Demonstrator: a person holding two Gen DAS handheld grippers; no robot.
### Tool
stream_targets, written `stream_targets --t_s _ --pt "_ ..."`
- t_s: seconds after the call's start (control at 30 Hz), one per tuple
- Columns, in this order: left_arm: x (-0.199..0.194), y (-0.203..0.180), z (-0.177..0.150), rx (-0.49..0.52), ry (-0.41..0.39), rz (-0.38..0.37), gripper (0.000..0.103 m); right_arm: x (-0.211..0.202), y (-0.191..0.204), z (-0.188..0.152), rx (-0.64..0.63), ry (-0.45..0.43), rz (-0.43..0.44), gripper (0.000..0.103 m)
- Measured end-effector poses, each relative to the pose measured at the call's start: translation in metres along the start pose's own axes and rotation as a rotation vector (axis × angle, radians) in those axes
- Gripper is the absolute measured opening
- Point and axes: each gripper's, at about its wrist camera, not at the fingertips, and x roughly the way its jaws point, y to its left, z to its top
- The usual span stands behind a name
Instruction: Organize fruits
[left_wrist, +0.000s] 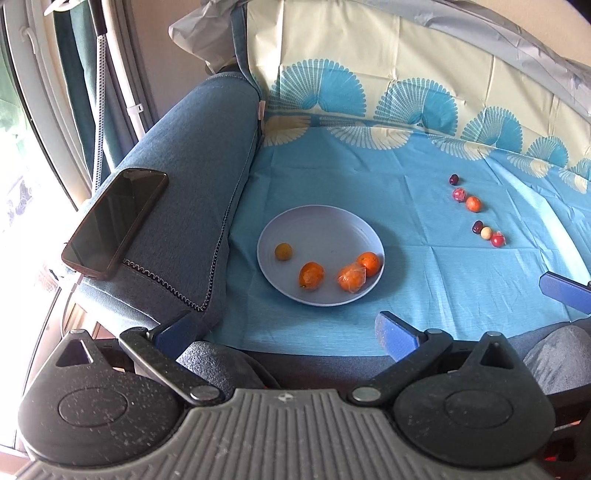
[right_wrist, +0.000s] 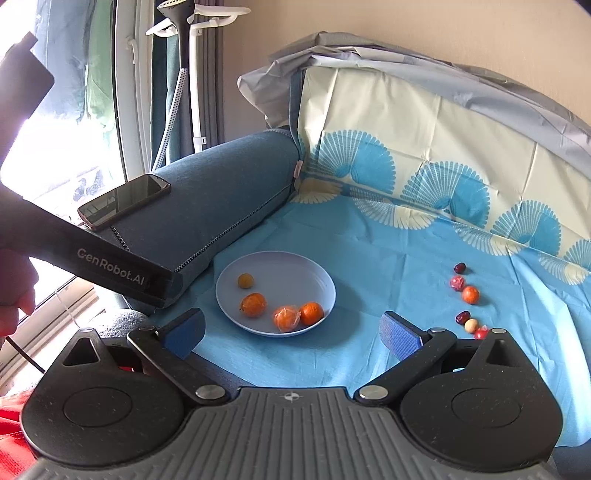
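A pale blue plate (left_wrist: 325, 229) (right_wrist: 280, 264) lies on the blue cloth and holds a small yellowish fruit (left_wrist: 283, 252) (right_wrist: 245, 280), two oranges (left_wrist: 311, 275) (left_wrist: 369, 263) and a wrapped orange (left_wrist: 351, 277) (right_wrist: 286, 318). Several small fruits lie in a row on the cloth to the right, among them a small orange (left_wrist: 473, 204) (right_wrist: 470, 294) and a dark red one (left_wrist: 453, 180) (right_wrist: 460, 268). My left gripper (left_wrist: 284, 332) is open and empty, near the cloth's front edge. My right gripper (right_wrist: 293, 334) is open and empty, just short of the plate.
A black phone (left_wrist: 114, 221) (right_wrist: 123, 201) lies on the blue sofa armrest (left_wrist: 192, 177) left of the plate. The left gripper's body (right_wrist: 110, 266) crosses the right wrist view at the left. The cloth-covered backrest (right_wrist: 406, 129) rises behind.
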Motion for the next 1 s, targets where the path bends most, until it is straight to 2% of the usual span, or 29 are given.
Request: stream_targets --t_s 0.73,1.0 --pt "0.009 -0.004 0.007 0.015 0.022 -0.003 0.103 0.014 -0.005 -0.006 0.017 0.037 0.027 0.101" --pt "0.03 -0.021 0.015 0.031 0.085 -0.019 0.103 0.032 -0.031 -0.017 0.103 0.061 -0.021 0.101"
